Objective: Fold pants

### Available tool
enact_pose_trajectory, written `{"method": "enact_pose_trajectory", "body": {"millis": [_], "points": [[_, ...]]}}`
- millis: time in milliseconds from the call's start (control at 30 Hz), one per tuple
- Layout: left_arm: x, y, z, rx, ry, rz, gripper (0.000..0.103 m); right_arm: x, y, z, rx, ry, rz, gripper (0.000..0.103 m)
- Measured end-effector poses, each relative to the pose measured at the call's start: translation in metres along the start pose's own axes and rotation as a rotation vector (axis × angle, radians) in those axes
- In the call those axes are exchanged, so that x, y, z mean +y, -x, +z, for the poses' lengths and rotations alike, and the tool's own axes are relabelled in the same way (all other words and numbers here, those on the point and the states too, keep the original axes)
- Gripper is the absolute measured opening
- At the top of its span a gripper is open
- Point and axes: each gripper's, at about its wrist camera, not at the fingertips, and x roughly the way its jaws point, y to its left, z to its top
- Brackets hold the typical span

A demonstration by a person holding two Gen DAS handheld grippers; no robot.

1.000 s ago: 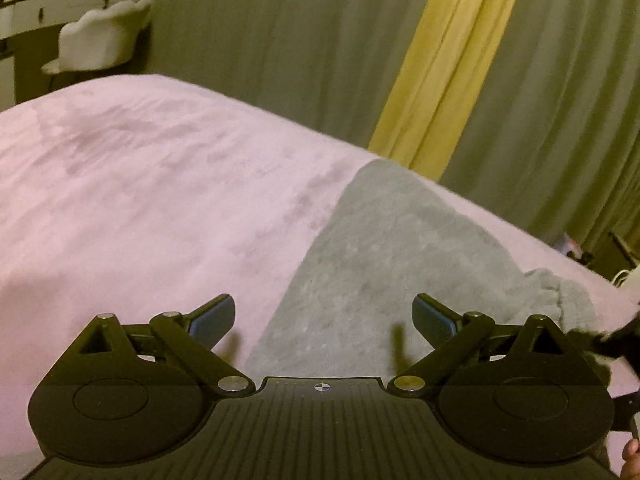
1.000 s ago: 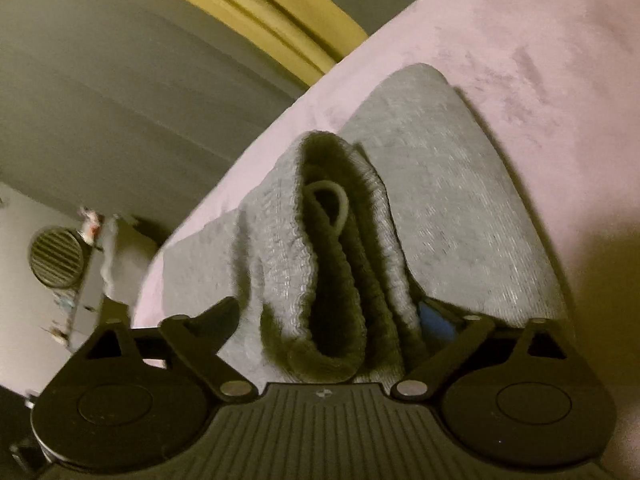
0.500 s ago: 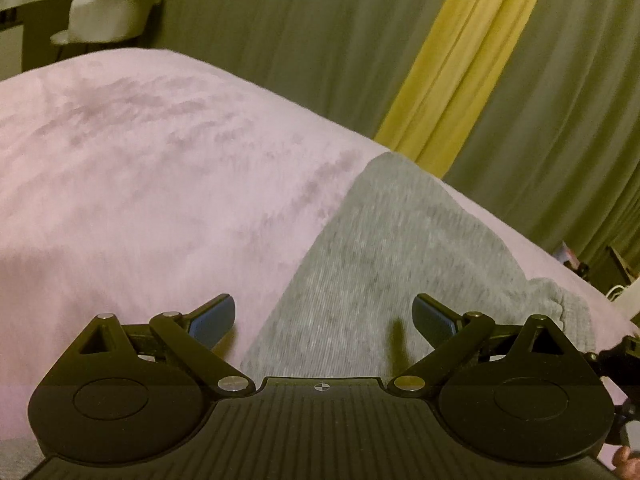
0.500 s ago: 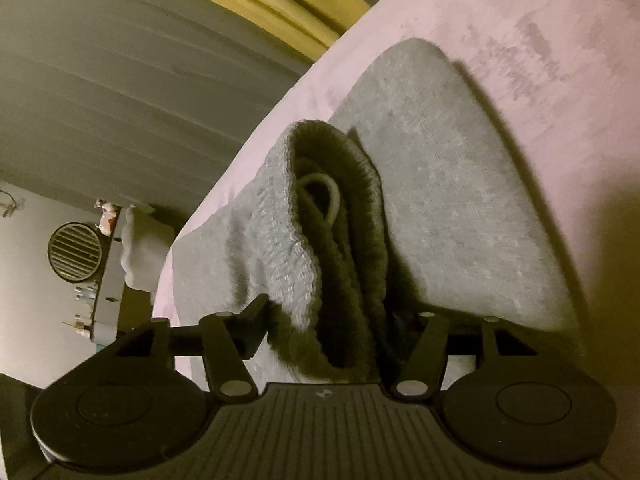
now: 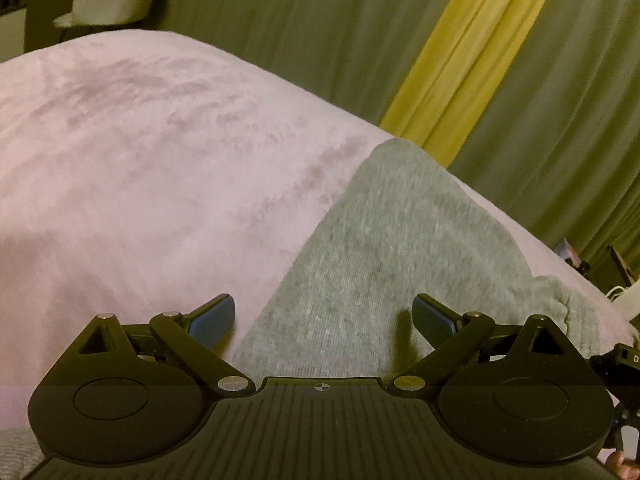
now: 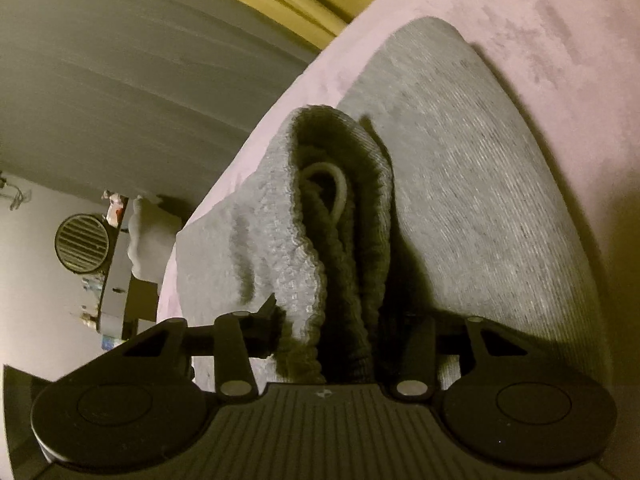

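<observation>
Left wrist view: your left gripper (image 5: 323, 318) hovers with its jaws spread wide and grasping nothing; one blue pad (image 5: 212, 318) is over the pink blanket (image 5: 140, 184), the other over the grey pants (image 5: 380, 248). The pants lie flat on the blanket, running from the gripper toward the far edge of the bed, with a bunched end at the right. Green and yellow curtains (image 5: 460, 60) hang behind.

Right wrist view: your right gripper (image 6: 340, 320) is closing its jaws about the ribbed waistband (image 6: 304, 240) of the pants, which stands bunched between them; the left finger touches the fabric, the right finger is hidden in shadow. A white drawstring loop (image 6: 336, 188) shows inside the fold.
</observation>
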Motion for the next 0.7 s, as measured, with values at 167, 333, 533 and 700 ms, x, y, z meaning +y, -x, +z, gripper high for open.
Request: {"method": "enact_pose_trajectory", "body": {"millis": [167, 333, 533, 700], "points": [[0.001, -0.002, 0.0, 0.006, 0.015, 0.006, 0.1, 0.007, -0.006, 0.002, 0.013, 0.006, -0.053, 0.052], [0.003, -0.002, 0.0, 0.002, 0.029, 0.008, 0.1, 0.028, -0.011, -0.004, -0.011, 0.081, -0.13, 0.045], [0.017, 0.006, 0.002, -0.061, 0.114, -0.001, 0.1, 0.072, -0.004, -0.014, -0.063, 0.208, -0.218, 0.04], [0.03, 0.012, 0.004, -0.088, 0.205, -0.017, 0.1, 0.1, 0.03, -0.012, -0.149, 0.217, -0.095, 0.038]]}}
